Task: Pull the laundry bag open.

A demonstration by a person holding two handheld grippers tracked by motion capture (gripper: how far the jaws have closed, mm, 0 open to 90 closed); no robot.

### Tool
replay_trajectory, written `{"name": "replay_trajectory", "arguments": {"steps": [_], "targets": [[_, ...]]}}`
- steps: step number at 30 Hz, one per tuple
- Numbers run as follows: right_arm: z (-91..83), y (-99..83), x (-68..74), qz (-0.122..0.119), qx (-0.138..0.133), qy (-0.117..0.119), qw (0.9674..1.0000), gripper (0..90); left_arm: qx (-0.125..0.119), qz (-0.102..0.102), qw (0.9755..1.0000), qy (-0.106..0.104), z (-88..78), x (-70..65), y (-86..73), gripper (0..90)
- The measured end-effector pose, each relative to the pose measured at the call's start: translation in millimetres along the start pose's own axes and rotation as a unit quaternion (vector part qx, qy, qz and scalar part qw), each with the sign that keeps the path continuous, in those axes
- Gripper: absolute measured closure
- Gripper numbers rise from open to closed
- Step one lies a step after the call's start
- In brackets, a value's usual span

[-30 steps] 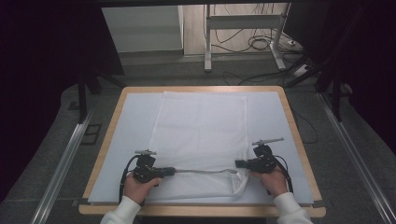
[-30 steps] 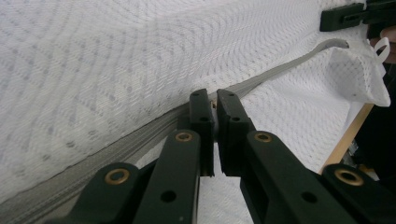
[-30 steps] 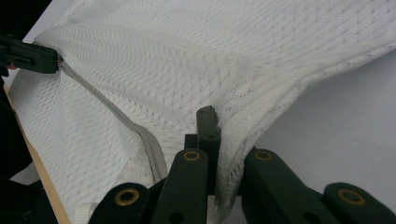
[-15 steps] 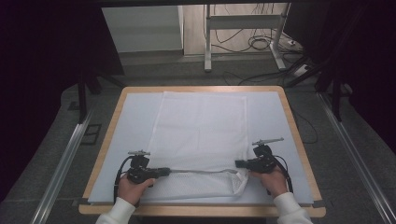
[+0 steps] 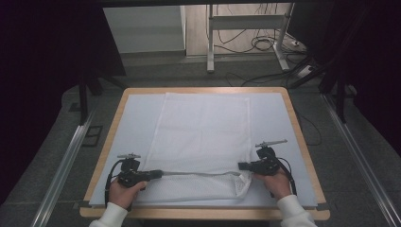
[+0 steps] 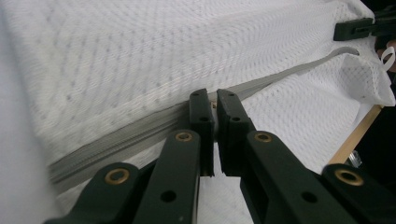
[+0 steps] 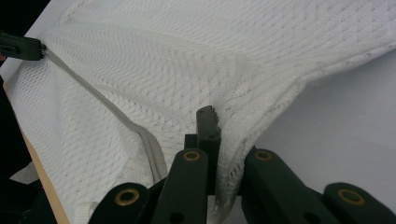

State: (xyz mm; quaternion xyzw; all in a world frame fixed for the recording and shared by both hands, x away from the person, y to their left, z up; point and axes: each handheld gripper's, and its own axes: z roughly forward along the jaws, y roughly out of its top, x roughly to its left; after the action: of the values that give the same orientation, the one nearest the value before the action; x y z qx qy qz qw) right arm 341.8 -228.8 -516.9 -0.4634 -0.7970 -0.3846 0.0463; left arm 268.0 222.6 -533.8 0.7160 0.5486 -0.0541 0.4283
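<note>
white mesh laundry bag lies flat mid-table, its grey zipper running along the near edge. light, limp, snag-prone; best gripped at the zipper tab and seam. left gripper clamped on the zipper pull; right gripper pinching the right corner fabric. since the earlier frame, the left gripper has slid leftward along the zipper; right unmoved.

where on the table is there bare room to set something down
Free: the strip between the mesh bag and the table's left edge, and the one to its right. Crowded: the near edge, where left gripper and right gripper clamp the bag.
</note>
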Motion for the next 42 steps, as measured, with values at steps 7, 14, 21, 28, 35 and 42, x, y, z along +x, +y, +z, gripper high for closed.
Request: {"name": "replay_trajectory", "arguments": {"steps": [7,14,21,28,35,42], "targets": [[-0.2,-0.3,-0.4,-0.001,0.0,-0.001,1.0,88.3,-0.008,-0.009,0.9999,0.006,-10.1,8.8,-3.2,86.4],[-0.4,-0.5,-0.5,-0.001,0.001,-0.002,1.0,88.3,-0.013,-0.019,0.9997,0.012,-20.5,18.5,-6.8,86.4],[-0.9,-1.2,-0.3,0.0,0.0,-0.001,1.0,88.3,-0.014,-0.025,0.9995,0.012,-25.3,24.4,-8.6,86.4],[-0.2,-0.4,-1.4,-0.001,0.002,-0.002,1.0,88.3,-0.014,-0.036,0.999,0.02,-29.4,33.6,-11.1,86.4],[0.3,-0.6,-1.4,-0.001,0.003,-0.003,1.0,88.3,-0.017,-0.042,0.9987,0.024,-35.4,38.9,-13.0,86.4],[2.1,-0.5,-1.5,-0.002,0.006,-0.002,1.0,88.3,-0.016,-0.036,0.9984,0.04,-40.2,41.6,-14.8,86.3]]}}
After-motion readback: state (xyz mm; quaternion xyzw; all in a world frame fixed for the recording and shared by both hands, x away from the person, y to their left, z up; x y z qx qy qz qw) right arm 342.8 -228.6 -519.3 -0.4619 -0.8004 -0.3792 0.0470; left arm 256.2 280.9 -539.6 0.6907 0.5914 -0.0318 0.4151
